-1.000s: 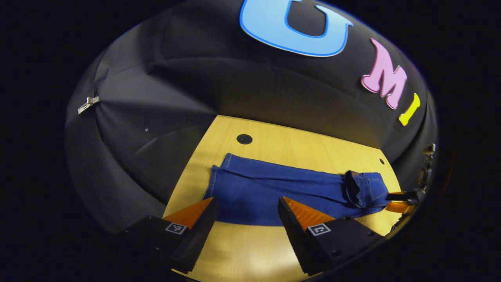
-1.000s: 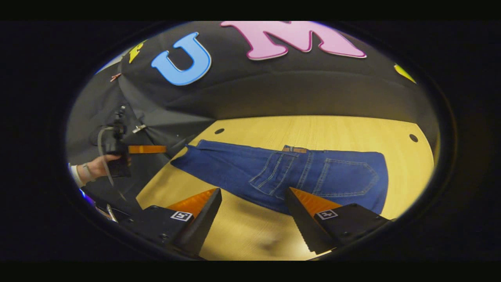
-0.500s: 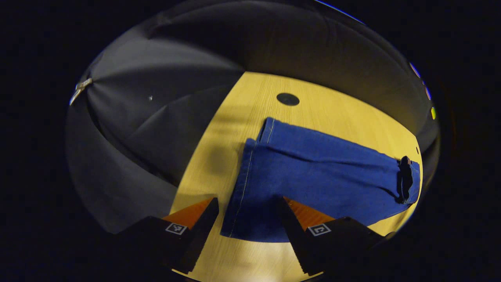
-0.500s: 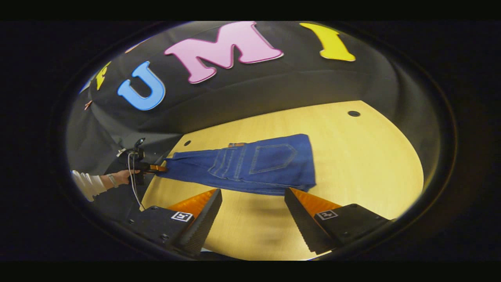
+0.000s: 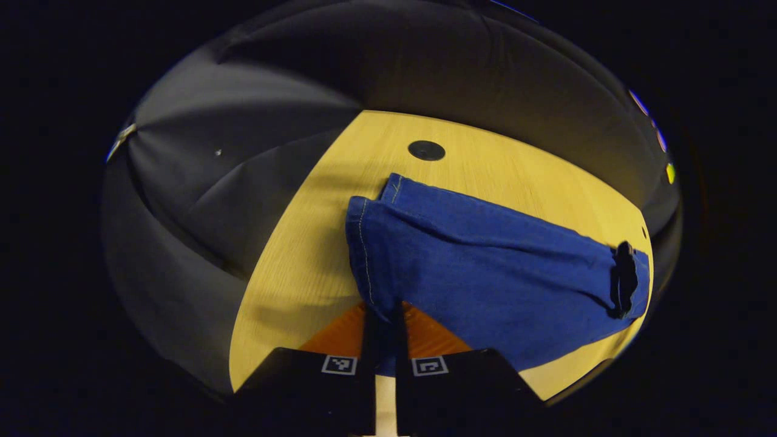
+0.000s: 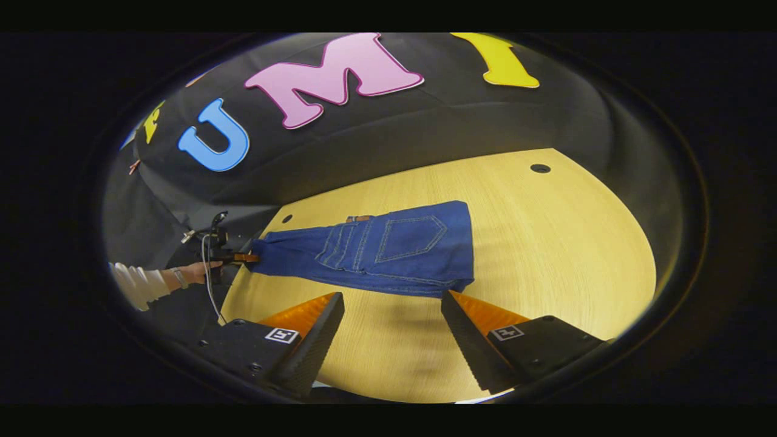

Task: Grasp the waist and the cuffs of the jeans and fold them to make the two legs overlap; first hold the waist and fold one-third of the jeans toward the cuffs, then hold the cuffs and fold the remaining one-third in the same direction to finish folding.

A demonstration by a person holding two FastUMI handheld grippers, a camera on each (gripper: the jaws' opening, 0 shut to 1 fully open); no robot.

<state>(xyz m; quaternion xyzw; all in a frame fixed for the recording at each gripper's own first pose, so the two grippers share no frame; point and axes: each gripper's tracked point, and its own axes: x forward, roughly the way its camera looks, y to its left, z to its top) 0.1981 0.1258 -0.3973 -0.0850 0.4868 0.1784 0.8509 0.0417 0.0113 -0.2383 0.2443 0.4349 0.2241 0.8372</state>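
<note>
Blue jeans (image 5: pixel 485 267) lie flat on the yellow wooden table (image 5: pixel 291 285), legs overlapped. The cuffs (image 5: pixel 364 237) are at my near end and the dark waist opening (image 5: pixel 622 279) is at the far right. My left gripper (image 5: pixel 382 315) is shut on the near corner of the cuffs. In the right gripper view the jeans (image 6: pixel 388 249) show back pockets and a leather patch (image 6: pixel 358 218). My right gripper (image 6: pixel 391 321) hangs open over bare table, just short of the jeans' near edge. The left gripper (image 6: pixel 240 258) also shows far left at the cuff end.
A hand with a white sleeve (image 6: pixel 142 285) holds the left gripper beyond the table's left edge. Black round holes sit in the tabletop (image 5: pixel 426 150) (image 6: pixel 539 168). Bare wood stretches to the right of the jeans (image 6: pixel 564 243). Black cloth walls surround the table.
My left gripper has moved in on the cuffs and shut on their near corner. My right gripper has drawn back from the jeans and stays open.
</note>
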